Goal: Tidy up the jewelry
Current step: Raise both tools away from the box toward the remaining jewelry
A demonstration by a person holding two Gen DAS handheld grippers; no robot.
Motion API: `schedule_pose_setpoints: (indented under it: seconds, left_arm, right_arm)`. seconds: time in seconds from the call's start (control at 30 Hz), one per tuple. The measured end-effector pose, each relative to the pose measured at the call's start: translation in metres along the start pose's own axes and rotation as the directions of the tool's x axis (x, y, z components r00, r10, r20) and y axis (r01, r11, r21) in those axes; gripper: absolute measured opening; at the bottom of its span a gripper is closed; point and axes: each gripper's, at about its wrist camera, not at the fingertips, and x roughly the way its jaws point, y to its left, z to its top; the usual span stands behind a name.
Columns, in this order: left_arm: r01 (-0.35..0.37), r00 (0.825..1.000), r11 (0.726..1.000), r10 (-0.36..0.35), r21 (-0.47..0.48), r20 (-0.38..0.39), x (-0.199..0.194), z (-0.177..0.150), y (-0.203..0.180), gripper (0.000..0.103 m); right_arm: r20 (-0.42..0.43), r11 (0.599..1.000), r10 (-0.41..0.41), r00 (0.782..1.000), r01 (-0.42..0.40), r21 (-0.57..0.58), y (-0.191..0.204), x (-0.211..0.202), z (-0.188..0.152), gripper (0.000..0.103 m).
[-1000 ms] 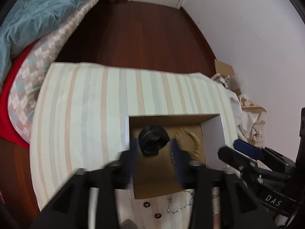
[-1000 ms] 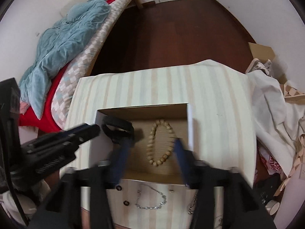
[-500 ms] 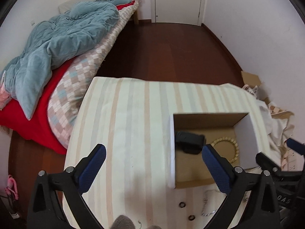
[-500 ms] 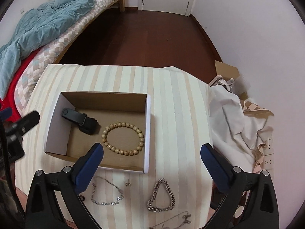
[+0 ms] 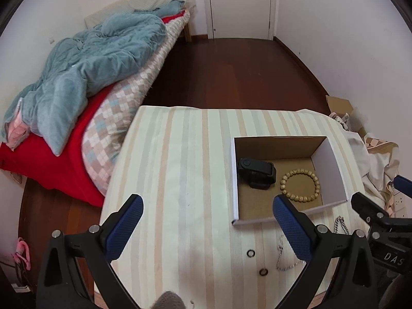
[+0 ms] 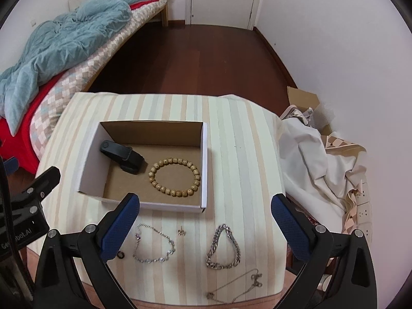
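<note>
Box point(image 6: 204, 170) sits mid-cloth point(image 6: 244, 154). Left gripper point(image 5: 206, 229), marked "DAS" only on its neighbour, gapes empty left of it. Inside: black watch point(image 6: 122, 155), then bead bracelet point(image 6: 174, 177). Below it: chains point(image 6: 222, 247). Right gripper point(image 6: 206, 229) gapes empty there.

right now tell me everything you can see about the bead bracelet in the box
The bead bracelet is a closed loop of round tan beads that look like wood, many with darker speckles. It lies flat on the brown floor of the open box, in the right half, close to the right wall. A black watch lies just to its left, apparently not touching it. Neither gripper holds it; both are open and clear of the box.
</note>
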Motion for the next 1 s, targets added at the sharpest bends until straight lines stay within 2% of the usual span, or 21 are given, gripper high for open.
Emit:
schedule_pose_setpoints:
  seconds: [0.4,0.63,0.8,1.0]
  left_arm:
    - [-0.010,0.994,1.000,0.011,-0.014,0.106,-0.082,-0.027,0.003,0.103]
    - [-0.018,0.984,1.000,0.019,-0.008,0.178,-0.123,-0.037,0.004,0.103]
    - [-0.011,0.980,1.000,0.014,-0.017,0.198,-0.141,-0.039,0.006,0.103]
    - [-0.012,0.977,0.999,0.023,-0.053,0.213,-0.154,-0.043,0.010,0.103]
  right_arm:
    - [0.120,1.000,0.012,0.993,-0.014,0.019,-0.001,-0.089,-0.031,0.103]
    - [0.189,0.999,0.002,0.982,-0.011,0.044,-0.009,-0.141,-0.045,0.103]
    - [0.215,0.999,0.001,0.977,-0.010,0.042,-0.012,-0.166,-0.051,0.103]
    - [0.231,0.998,0.036,0.972,-0.047,0.046,-0.014,-0.182,-0.058,0.103]
